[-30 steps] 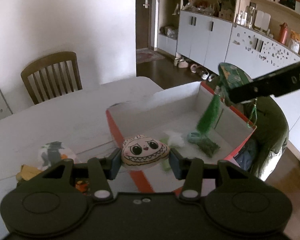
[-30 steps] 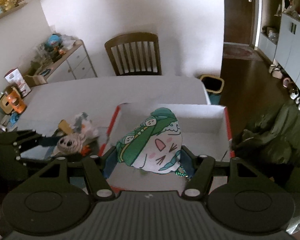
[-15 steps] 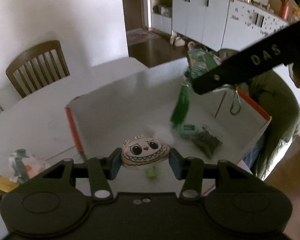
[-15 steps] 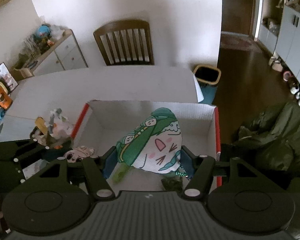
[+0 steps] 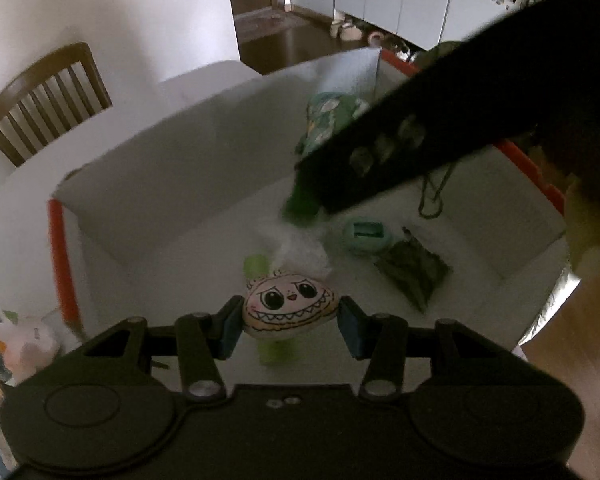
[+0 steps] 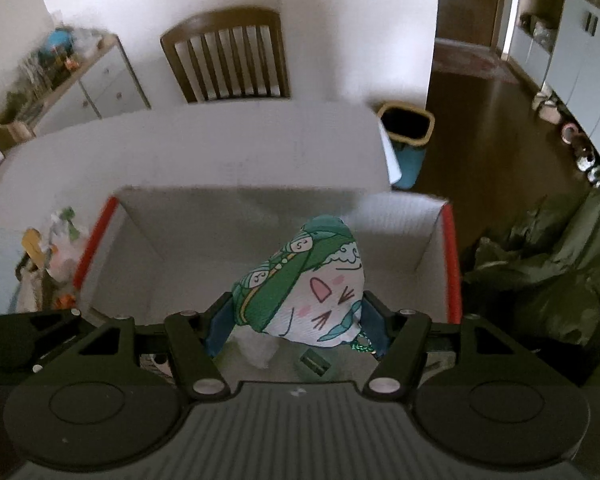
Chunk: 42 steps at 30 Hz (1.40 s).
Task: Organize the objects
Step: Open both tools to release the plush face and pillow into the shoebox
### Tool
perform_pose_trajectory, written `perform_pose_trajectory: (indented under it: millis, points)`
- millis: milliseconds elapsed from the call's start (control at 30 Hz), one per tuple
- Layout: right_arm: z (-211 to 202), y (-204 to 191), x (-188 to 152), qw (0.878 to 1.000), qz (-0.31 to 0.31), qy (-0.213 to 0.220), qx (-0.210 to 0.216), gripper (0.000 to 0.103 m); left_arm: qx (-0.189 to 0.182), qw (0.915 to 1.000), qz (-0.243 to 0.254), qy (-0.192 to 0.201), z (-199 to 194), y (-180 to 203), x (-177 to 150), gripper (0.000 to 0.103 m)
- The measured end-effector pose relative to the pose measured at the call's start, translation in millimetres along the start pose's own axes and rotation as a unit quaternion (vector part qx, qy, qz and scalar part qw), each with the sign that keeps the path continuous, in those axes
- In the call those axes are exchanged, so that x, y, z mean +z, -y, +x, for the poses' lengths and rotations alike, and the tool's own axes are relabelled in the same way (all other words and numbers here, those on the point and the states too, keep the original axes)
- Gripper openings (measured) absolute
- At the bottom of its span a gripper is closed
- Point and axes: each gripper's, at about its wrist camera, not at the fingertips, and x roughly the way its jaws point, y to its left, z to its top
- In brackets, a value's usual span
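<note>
My left gripper [image 5: 290, 322] is shut on a small white plush with big eyes and a toothy grin [image 5: 290, 306], held over the near part of a white cardboard box with red edges [image 5: 56, 248]. My right gripper [image 6: 296, 330] is shut on a green and white plush with a cat face [image 6: 308, 288], held above the same box [image 6: 448, 248]. In the left wrist view the right gripper crosses the upper right as a dark bar, with the green plush [image 5: 328, 116] and its green tassel [image 5: 300, 204] hanging from it.
In the box lie a white crumpled wrapper [image 5: 296, 244], a teal item [image 5: 366, 234], a dark green packet [image 5: 414, 272] and a light green piece [image 5: 256, 266]. Loose items [image 5: 16, 336] lie on the table left of the box. A wooden chair [image 6: 228, 56] stands behind the table.
Both grippers have moved forward over the box with their plushes. The right gripper has come lower and closer to the left one. Both grips are unchanged.
</note>
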Motion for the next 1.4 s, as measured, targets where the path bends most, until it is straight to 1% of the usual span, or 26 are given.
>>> perform_pose_trajectory:
  millis: [267, 467, 533, 833, 933, 1033, 1100, 1133, 1267, 1400]
  points:
    - [33.2, -3.7, -10.6, 0.999, -0.011, -0.038, -0.008, 0.067, -0.011, 0.9991, 0.009, -0.039, 13.9, 2.7, 5.0, 0.049]
    - [45.0, 0.4, -16.4, 0.998, -0.004, -0.064, -0.013, 0.067, -0.021, 0.9977, -0.005, -0.065, 21.5, -3.7, 3.8, 0.049]
    - [45.7, 2.2, -17.2, 0.998, 0.000, -0.068, -0.012, 0.067, -0.020, 0.9969, -0.005, -0.076, 25.3, -5.1, 2.4, 0.050]
    - [48.7, 5.6, -20.2, 0.997, 0.003, -0.071, -0.009, 0.069, -0.018, 0.9946, -0.002, -0.102, 29.3, -8.4, 1.0, 0.051]
    - [47.1, 7.5, -20.6, 0.997, 0.007, -0.072, -0.006, 0.070, -0.014, 0.9943, 0.002, -0.106, 28.7, -8.2, 0.0, 0.052]
    - [44.5, 8.2, -21.4, 0.998, 0.007, -0.069, -0.003, 0.072, -0.011, 0.9945, 0.005, -0.104, 26.3, -8.3, -1.6, 0.058]
    - [41.2, 7.7, -23.0, 0.998, 0.005, -0.067, -0.001, 0.074, -0.010, 0.9949, 0.005, -0.100, 23.5, -9.0, -2.7, 0.064]
    - [39.7, 7.8, -24.0, 0.998, 0.003, -0.065, -0.001, 0.074, -0.010, 0.9953, 0.005, -0.097, 21.7, -9.3, -3.3, 0.065]
    - [29.6, 4.1, -26.7, 0.998, -0.012, -0.057, -0.001, 0.075, -0.007, 0.9962, -0.003, -0.087, 14.6, -12.6, -7.3, 0.067]
    - [15.4, 4.3, -26.4, 0.999, -0.011, -0.044, 0.006, 0.075, -0.011, 0.9975, -0.015, -0.068, 2.0, -18.0, -12.0, 0.071]
